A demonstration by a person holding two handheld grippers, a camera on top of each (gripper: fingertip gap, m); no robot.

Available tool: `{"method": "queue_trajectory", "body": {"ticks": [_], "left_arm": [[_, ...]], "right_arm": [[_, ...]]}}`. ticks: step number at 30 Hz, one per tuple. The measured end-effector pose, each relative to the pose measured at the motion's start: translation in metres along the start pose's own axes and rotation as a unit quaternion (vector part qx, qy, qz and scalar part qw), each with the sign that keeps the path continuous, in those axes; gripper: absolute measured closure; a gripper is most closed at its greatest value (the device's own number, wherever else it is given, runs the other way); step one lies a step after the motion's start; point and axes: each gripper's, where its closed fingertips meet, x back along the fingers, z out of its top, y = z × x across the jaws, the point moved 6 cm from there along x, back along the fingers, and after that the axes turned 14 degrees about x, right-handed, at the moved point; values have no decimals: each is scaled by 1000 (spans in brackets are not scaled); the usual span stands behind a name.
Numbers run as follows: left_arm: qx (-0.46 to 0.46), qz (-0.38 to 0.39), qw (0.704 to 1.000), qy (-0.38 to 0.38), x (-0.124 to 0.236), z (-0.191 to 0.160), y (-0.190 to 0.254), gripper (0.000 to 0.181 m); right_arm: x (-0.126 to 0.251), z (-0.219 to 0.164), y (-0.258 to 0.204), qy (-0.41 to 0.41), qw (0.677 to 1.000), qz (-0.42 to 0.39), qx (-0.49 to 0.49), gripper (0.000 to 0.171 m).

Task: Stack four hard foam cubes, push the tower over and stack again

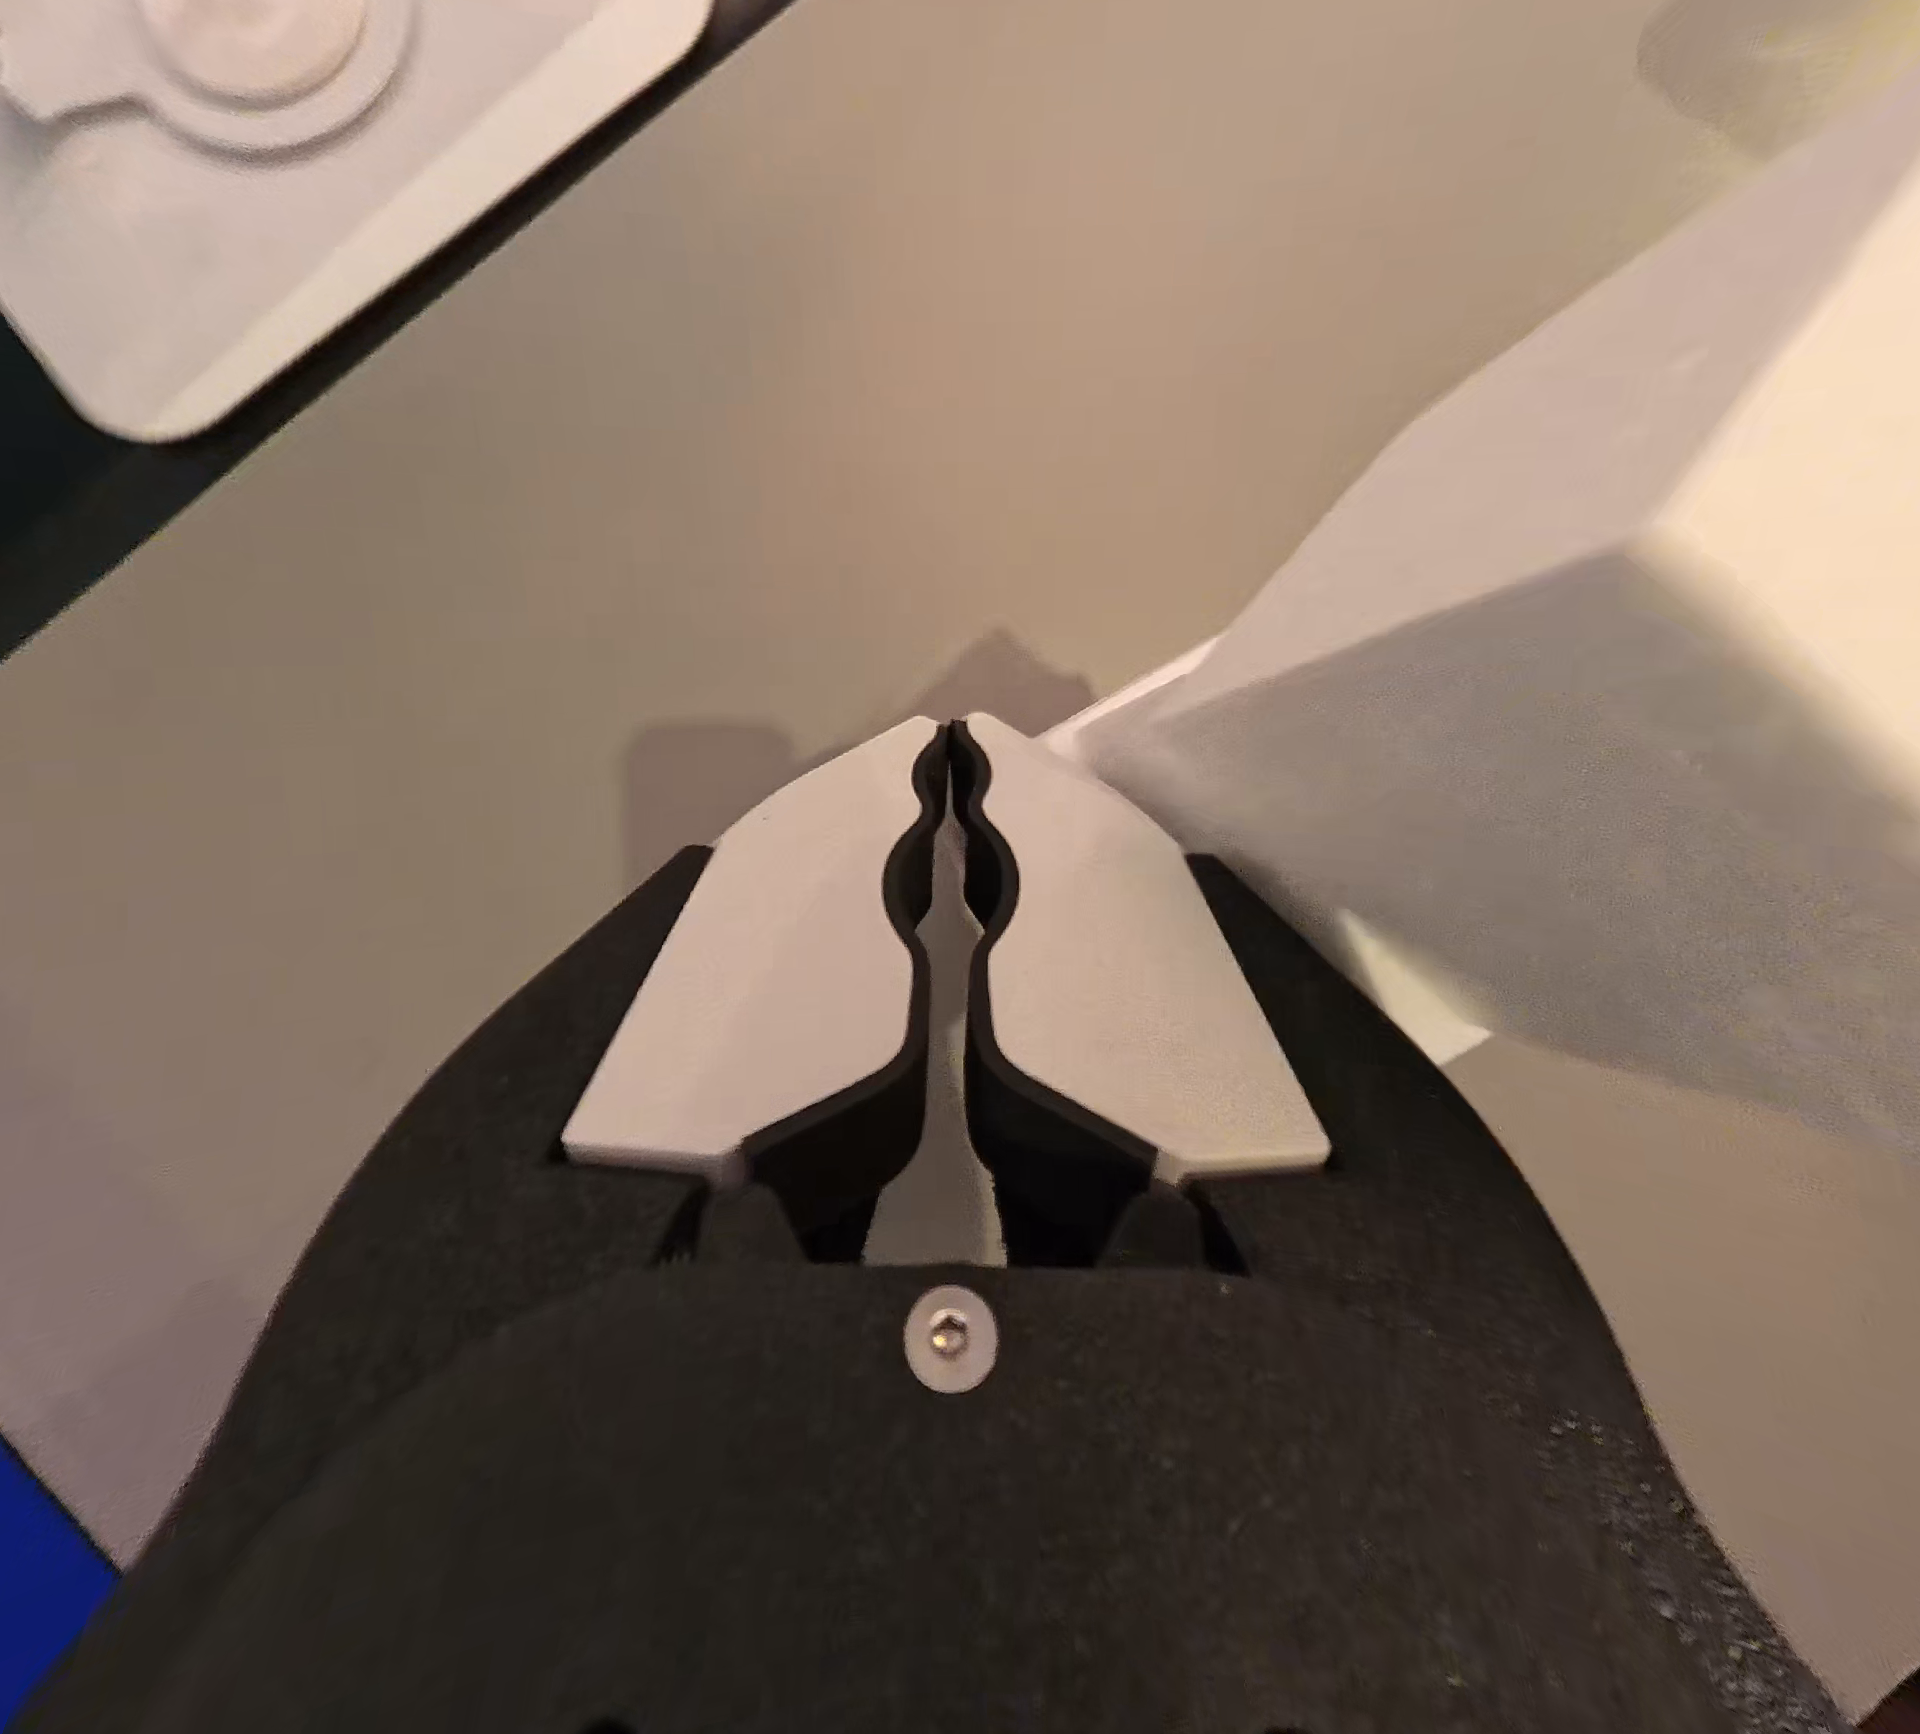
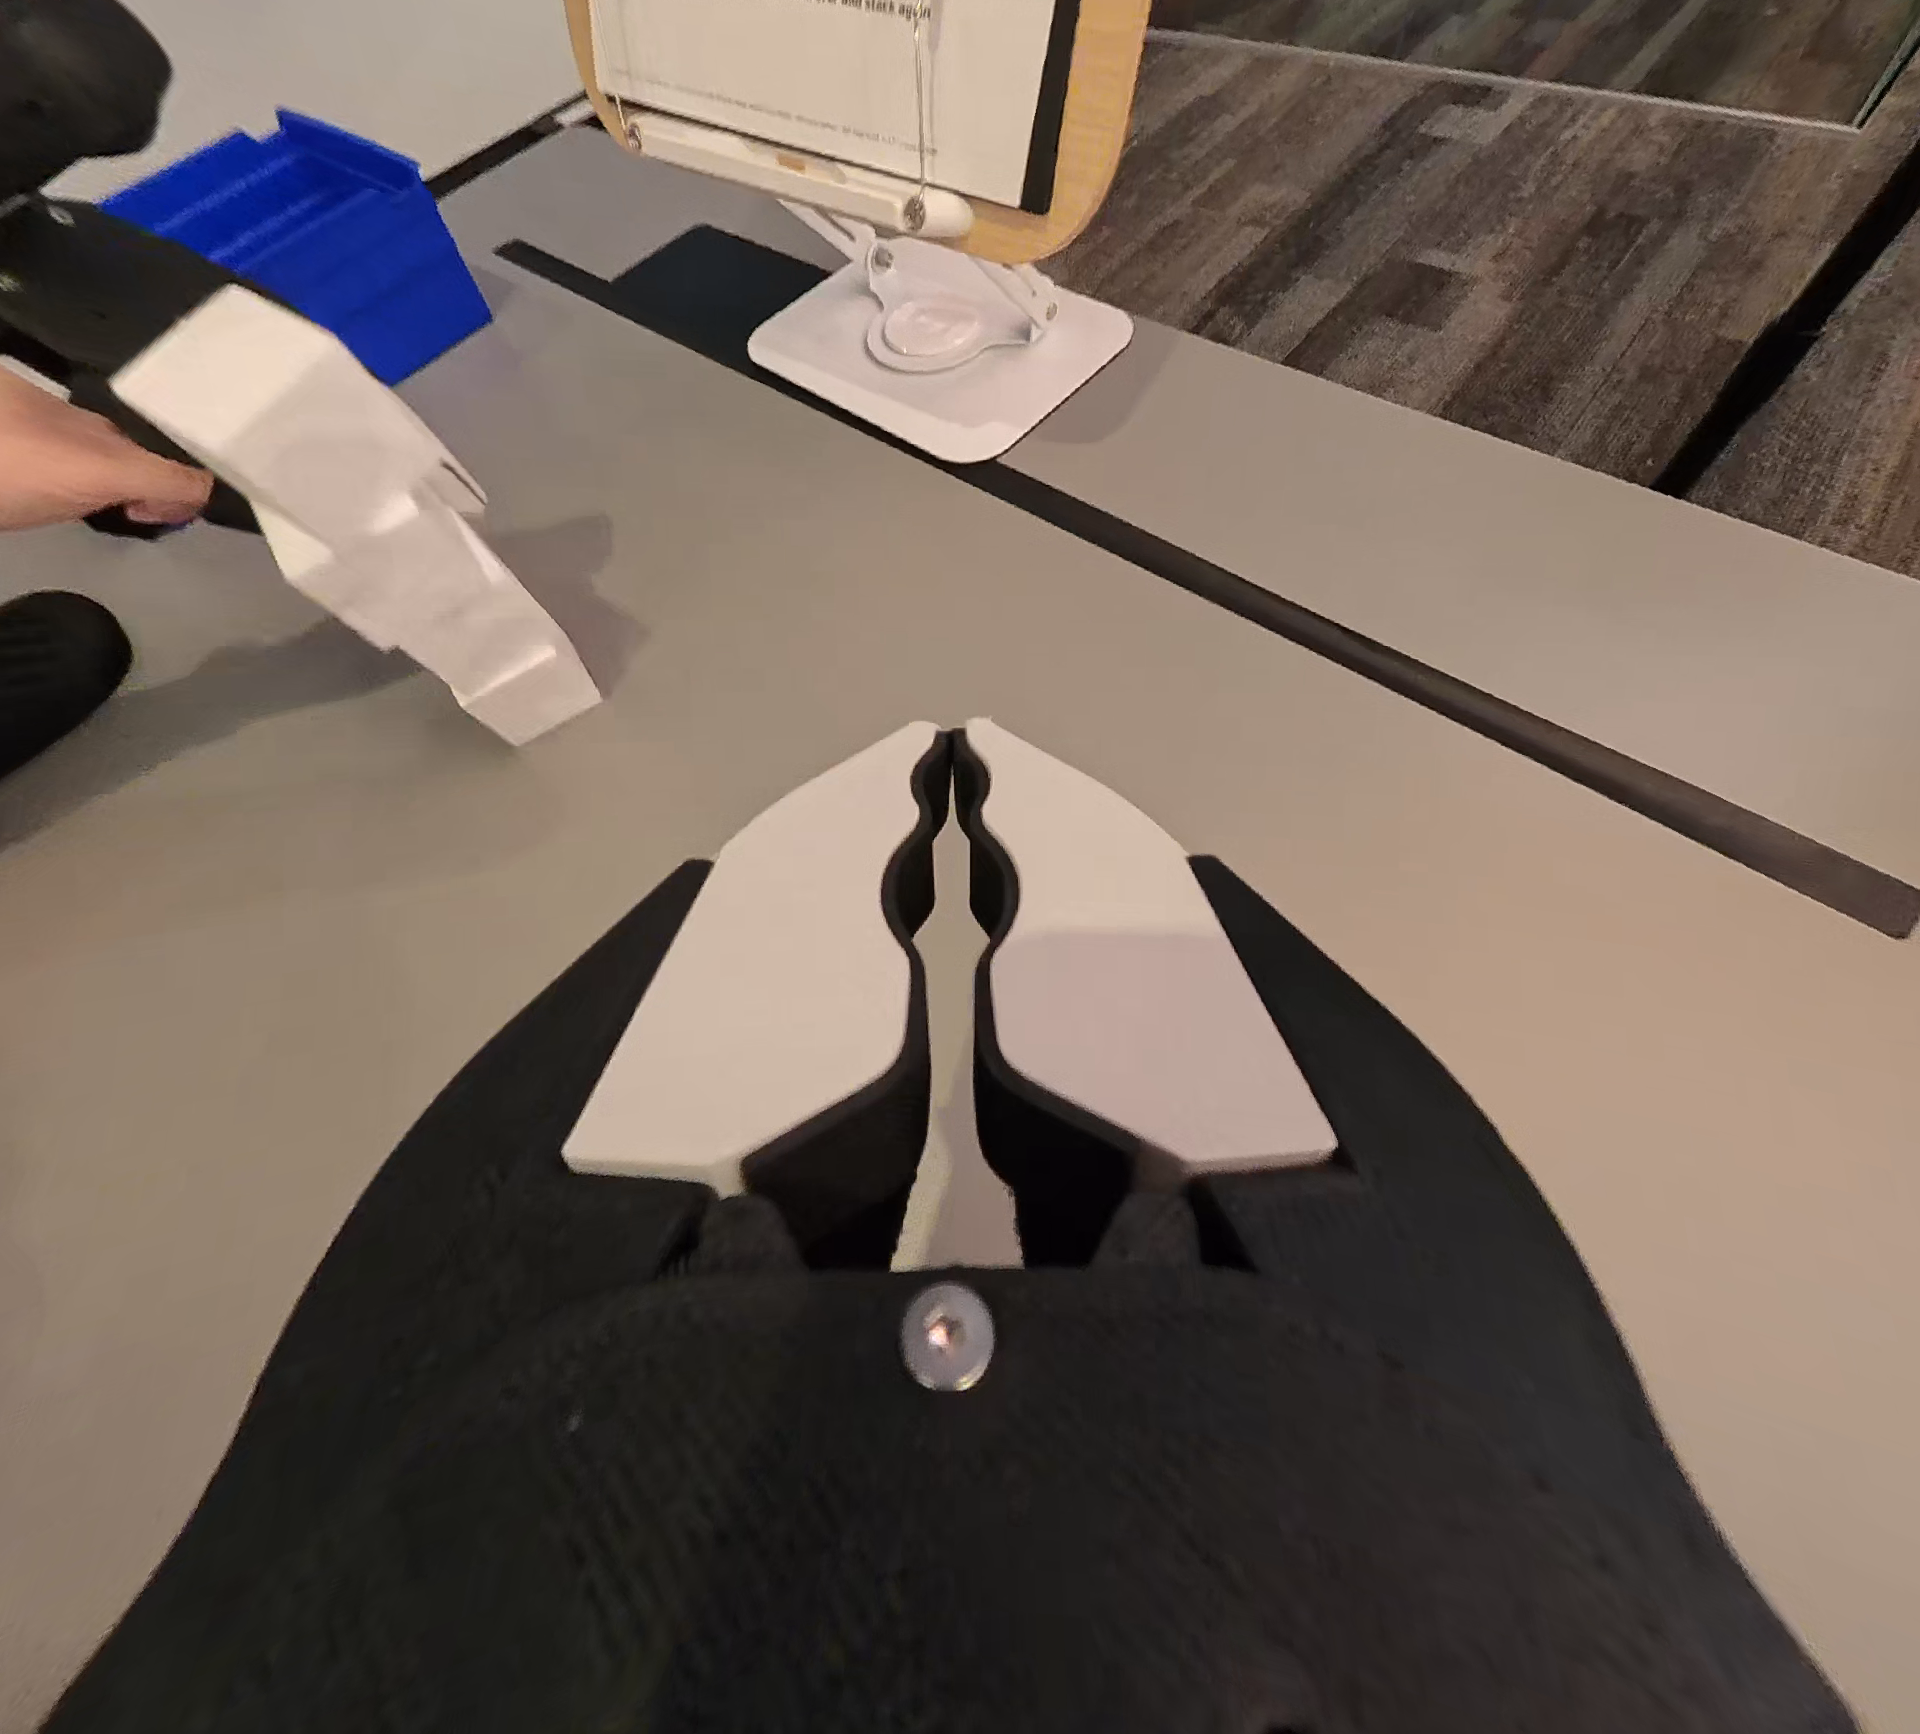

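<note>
- The left gripper (image 1: 953, 728) points down at the grey bench (image 1: 727, 437); its white fingers (image 1: 790, 936) are pressed together at the tips with nothing between them.
- The right gripper (image 2: 953, 734) hangs over the same bench (image 2: 1351, 853), its fingers (image 2: 1101, 946) likewise closed tip to tip and empty.
- In the right wrist view the left gripper (image 2: 520, 687) shows on the near left of the white stand base (image 2: 940, 354), tip low over the bench, held by a hand (image 2: 73, 463) at the left edge.
- In the left wrist view a large white angular shape (image 1: 1558, 749), blurred and close, fills the right side beside the left gripper's tip; it looks like the other gripper, but I cannot tell whether the two touch.
- The white stand base sits across a dark strip (image 2: 1351, 635) in the bench and carries a wood-framed board with a printed sheet (image 2: 831, 1).
- A blue bin (image 2: 312, 230) stands to the left of the stand base, behind the left gripper.
- No foam cube shows in either view, so where the cubes are cannot be told.
- Beyond the stand base, past the bench edge, lies a wood-pattern floor (image 2: 1507, 178).
</note>
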Motion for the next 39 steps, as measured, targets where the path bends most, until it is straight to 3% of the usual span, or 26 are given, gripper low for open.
{"method": "queue_trajectory", "body": {"ticks": [6, 13, 21, 27, 34, 36, 39], "left_arm": [[-59, -19, 998, 16, -1, 22, 57, 181], [-20, -82, 991, 107, 31, 29, 50, 181], [35, -208, 952, 221, 77, 8, 26, 125], [-32, -181, 955, 235, 59, -18, 17, 98], [-191, -216, 932, 221, 17, -46, 18, 96], [-178, -227, 935, 208, 5, -45, 18, 95], [-195, -299, 915, 189, -1, -43, 23, 95]], "right_arm": [[26, -8, 8, 25, 999, -15, -14, 171], [49, -19, 11, 33, 999, -28, -17, 171], [74, -13, 10, 57, 996, -61, -7, 171], [103, 3, 2, 98, 989, -113, 17, 165], [99, 12, -12, 74, 987, -132, 55, 150], [94, 13, -13, 56, 987, -138, 62, 147], [90, 17, -18, 47, 986, -140, 72, 145]]}}
